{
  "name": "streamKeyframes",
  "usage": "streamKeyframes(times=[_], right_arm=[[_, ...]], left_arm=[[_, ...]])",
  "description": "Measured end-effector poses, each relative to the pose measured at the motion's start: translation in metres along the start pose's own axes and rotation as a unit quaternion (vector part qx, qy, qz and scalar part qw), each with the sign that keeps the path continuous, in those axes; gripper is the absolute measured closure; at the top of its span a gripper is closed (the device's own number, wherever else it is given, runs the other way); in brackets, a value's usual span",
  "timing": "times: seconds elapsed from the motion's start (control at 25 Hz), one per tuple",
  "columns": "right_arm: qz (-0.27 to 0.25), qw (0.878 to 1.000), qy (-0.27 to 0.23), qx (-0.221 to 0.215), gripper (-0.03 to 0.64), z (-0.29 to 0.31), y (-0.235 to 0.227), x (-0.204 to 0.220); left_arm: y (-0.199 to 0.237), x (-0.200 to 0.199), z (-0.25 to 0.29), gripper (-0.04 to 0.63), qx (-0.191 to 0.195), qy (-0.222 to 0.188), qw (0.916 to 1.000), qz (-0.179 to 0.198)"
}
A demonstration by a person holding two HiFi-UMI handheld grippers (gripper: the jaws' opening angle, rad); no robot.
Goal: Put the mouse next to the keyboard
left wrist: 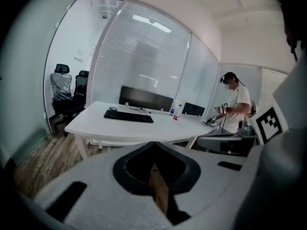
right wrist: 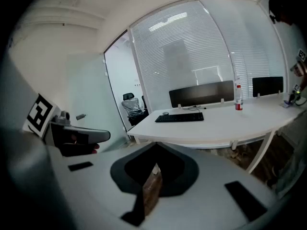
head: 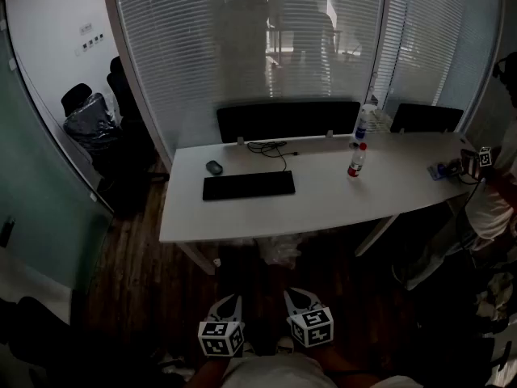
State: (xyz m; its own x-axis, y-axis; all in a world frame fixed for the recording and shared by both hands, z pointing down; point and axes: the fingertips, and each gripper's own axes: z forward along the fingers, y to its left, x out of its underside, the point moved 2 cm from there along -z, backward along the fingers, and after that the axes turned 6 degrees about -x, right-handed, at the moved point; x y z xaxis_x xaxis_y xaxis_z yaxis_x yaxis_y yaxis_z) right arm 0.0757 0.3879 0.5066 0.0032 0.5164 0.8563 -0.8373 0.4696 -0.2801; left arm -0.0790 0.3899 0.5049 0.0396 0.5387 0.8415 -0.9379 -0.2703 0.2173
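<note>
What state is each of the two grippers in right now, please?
Left gripper: closed, jaws together, holding nothing.
Right gripper: closed, jaws together, holding nothing.

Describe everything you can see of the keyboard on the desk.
The keyboard is a flat, black rectangle, plastic by its look, lying on the white desk toward its left end, with its long side roughly along the front edge. Single keys are too small to make out. Nothing rests on it. The small dark mouse sits just behind its left end, apart from it. Thin dark cables lie behind it; whether one joins it cannot be told.
</note>
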Motion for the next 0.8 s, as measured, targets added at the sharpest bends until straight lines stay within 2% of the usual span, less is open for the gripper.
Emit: streamKeyframes(times=[0.24, 0.44, 0.6, 0.8], right_arm=[[-0.009, 1.0, -0.001, -0.007, 0.618, 0.01, -0.028, -0.012], [-0.005, 1.0, 0.006, -0.007, 0.618, 0.039, -0.049, -0.02], [0.0, 1.0, 0.007, 0.003, 0.618, 0.084, -0.07, -0.038], [0.002, 1.0, -0.001, 0.015, 0.618, 0.161, -0.089, -0.086]], left_arm=[[-0.001, -0.01, 0.024, 0.591, -0.022, -0.007, 0.9996, -0.017], [0.01, -0.021, 0.059, 0.591, -0.019, -0.001, 0.9996, -0.019], [0.034, -0.041, 0.11, 0.591, -0.007, 0.004, 0.9999, -0.014], [0.08, -0.095, 0.177, 0.591, 0.014, 0.0, 0.9999, 0.0]])
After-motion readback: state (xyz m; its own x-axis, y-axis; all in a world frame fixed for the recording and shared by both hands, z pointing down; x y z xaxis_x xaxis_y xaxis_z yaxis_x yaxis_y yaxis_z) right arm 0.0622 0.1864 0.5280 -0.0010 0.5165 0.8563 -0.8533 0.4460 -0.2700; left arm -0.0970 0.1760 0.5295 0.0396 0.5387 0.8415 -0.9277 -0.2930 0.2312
